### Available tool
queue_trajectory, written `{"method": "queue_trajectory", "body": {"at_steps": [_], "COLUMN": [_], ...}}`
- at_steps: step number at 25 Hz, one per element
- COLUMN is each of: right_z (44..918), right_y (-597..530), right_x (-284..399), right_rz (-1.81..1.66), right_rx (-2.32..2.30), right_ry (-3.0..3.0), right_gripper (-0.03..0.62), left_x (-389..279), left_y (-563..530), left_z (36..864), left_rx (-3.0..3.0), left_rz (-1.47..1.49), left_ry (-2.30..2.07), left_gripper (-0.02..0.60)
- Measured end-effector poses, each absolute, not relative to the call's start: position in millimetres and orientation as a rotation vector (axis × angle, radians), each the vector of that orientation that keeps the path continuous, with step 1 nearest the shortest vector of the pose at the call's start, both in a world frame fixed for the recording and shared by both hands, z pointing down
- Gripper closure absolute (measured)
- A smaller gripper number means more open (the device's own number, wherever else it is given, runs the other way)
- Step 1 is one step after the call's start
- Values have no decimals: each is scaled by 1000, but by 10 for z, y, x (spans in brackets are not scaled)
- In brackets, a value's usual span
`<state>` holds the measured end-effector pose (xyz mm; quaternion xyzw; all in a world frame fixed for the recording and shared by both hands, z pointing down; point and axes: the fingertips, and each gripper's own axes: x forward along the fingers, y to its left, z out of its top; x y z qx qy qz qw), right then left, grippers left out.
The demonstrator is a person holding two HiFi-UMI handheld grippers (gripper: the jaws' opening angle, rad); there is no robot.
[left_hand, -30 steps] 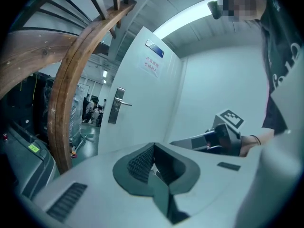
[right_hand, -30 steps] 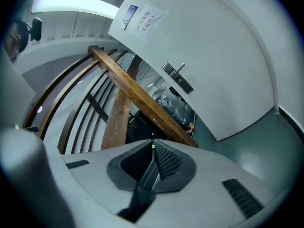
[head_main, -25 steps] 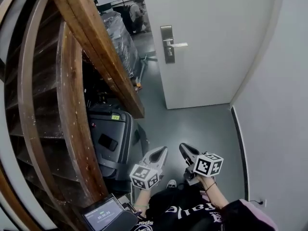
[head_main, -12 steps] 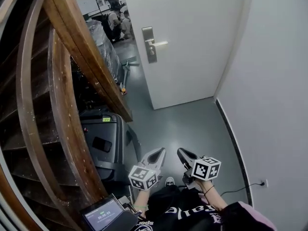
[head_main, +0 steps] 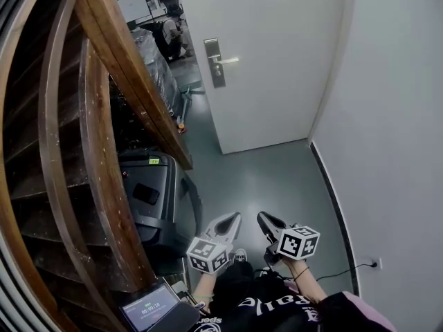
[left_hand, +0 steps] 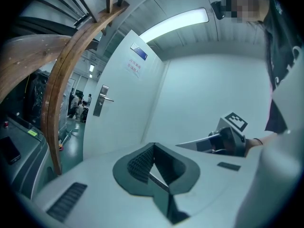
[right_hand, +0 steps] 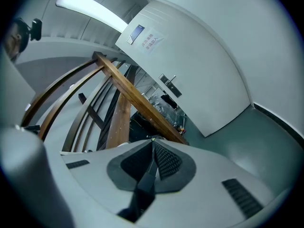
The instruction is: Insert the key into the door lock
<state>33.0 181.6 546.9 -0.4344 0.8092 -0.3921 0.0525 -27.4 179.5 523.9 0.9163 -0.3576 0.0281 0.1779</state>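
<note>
The white door (head_main: 266,61) stands a few steps ahead, with a metal lock plate (head_main: 214,63) and lever handle (head_main: 229,60) on its left edge. Both grippers hang low by my body, far from the lock. My left gripper (head_main: 232,219) is shut, with nothing seen between its pads. My right gripper (head_main: 264,218) is also shut and looks empty. No key shows in any view. The left gripper view has the lock plate (left_hand: 100,100) at far left and the left gripper (left_hand: 152,146) closed. The right gripper view shows the lock plate (right_hand: 169,85) past the closed right gripper (right_hand: 153,141).
A curved wooden staircase (head_main: 131,81) fills the left side. A dark case (head_main: 156,199) stands under it beside my feet. A small screen (head_main: 149,308) is at the bottom left. A white wall (head_main: 394,130) with a socket (head_main: 377,262) closes the right. People stand beyond the doorway (head_main: 172,26).
The head view has swung so the door and lock sit further left in the picture. Both grippers stay shut and low in about the same place.
</note>
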Motion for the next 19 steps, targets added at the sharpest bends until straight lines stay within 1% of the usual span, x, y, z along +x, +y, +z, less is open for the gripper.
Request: {"method": "queue_trajectory", "body": {"at_steps": [9, 19], "right_z": [5459, 5460], "right_y": [2241, 2425], "right_x": [359, 391], "right_rz": [-1197, -1195], "right_rx": [-1245, -1231], "right_ry": [2519, 2536], "right_gripper": [563, 563], "left_x": [-217, -180], "left_y": [2293, 2546], "left_z": [5170, 5217], "left_rx": [2613, 2595], "left_rz": [52, 52], "left_ry": [-1073, -1068], "left_gripper": [577, 577]}}
